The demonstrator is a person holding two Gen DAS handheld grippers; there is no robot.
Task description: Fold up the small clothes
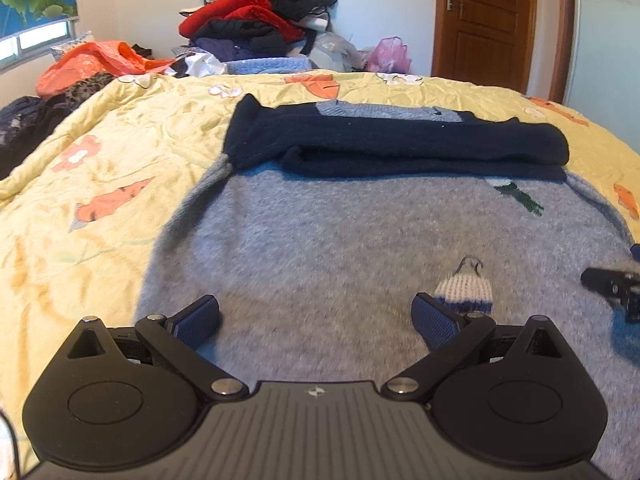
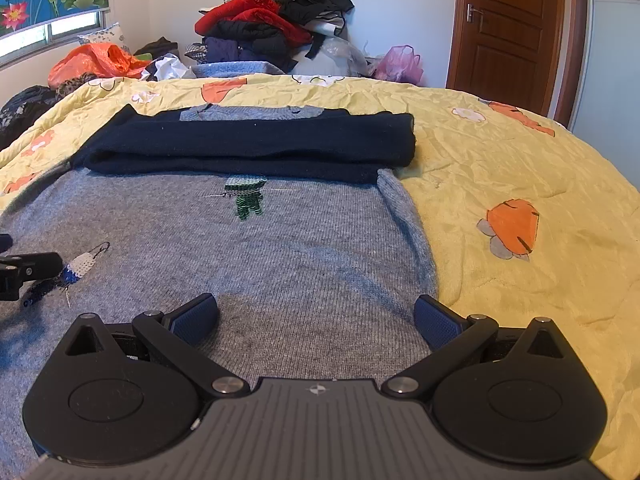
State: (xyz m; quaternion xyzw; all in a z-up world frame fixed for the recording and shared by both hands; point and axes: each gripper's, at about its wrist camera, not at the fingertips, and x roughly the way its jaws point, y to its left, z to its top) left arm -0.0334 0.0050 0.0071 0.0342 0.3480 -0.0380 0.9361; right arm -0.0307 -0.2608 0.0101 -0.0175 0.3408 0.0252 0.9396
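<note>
A small grey sweater [image 1: 320,240] with navy sleeves [image 1: 400,144] lies flat on the yellow quilt [image 1: 100,152]. The navy sleeves are folded across its upper part. It also shows in the right wrist view [image 2: 260,256], with the sleeves [image 2: 256,144] at the far end. My left gripper [image 1: 316,320] is open over the sweater's near left part, holding nothing. My right gripper [image 2: 316,318] is open over the near right part, close to the sweater's right edge, holding nothing. Each gripper's tip shows at the edge of the other's view.
A tall pile of red and black clothes [image 1: 260,12] stands behind the bed. Orange bags [image 1: 92,60] and dark clothes lie at the far left. A pink bag [image 2: 400,64] and a wooden door [image 2: 512,28] are at the far right.
</note>
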